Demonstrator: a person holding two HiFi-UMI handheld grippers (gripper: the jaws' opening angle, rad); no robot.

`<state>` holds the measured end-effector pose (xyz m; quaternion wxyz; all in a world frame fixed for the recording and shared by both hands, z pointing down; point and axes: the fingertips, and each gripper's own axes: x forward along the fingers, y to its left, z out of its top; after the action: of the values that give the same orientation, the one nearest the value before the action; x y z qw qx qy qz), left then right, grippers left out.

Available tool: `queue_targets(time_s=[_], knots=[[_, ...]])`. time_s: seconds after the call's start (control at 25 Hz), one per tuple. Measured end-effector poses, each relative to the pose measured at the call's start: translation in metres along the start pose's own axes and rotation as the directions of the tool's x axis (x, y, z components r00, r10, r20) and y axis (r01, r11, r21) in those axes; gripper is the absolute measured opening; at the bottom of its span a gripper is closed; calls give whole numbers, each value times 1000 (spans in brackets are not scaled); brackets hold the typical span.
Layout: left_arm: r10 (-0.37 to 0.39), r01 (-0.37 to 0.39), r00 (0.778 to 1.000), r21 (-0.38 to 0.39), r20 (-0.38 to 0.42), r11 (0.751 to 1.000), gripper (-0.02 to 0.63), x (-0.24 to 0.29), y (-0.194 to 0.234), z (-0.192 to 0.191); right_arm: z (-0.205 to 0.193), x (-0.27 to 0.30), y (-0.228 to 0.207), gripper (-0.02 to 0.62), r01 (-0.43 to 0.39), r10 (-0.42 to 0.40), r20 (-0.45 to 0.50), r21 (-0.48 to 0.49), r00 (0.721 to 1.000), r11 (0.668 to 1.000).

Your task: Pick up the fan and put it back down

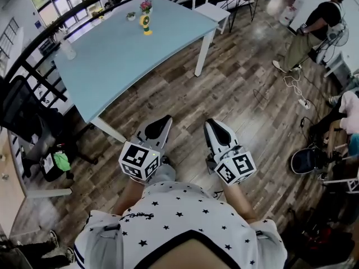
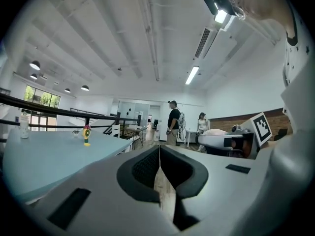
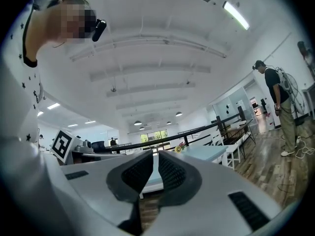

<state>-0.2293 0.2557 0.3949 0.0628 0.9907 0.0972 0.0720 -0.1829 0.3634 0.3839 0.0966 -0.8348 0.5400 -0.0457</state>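
The fan is small and yellow and stands upright near the far end of the light-blue table. It shows tiny in the left gripper view and in the right gripper view. Both grippers hover side by side over the wooden floor, well short of the table's near corner and pointing toward it. My left gripper has its pads meeting at the tips and holds nothing. My right gripper stands open by a narrow slit, with nothing between the pads.
A clear bottle and a small flower pot also stand on the table. A white chair is at its far side and a black office chair at the left. A person stands at the far right, with cables on the floor.
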Motion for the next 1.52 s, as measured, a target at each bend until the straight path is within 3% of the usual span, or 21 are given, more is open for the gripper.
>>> queue_targets(time_s=[0.8,1.24,1.52], knots=[[-35,34,999,-32,-35,999,29,47,111,4,-9,112,-24,55,56,-56,-71,0,996,998],[37,-37,999,-47,-12,998,29,37,189,8,-18,188,-14,71,14,-16,-98,-24,995,1000],[82,-83,997,-69,-10,994,29,35,211,4,-21,213,-15,81,-20,15,-117,-41,993,999]])
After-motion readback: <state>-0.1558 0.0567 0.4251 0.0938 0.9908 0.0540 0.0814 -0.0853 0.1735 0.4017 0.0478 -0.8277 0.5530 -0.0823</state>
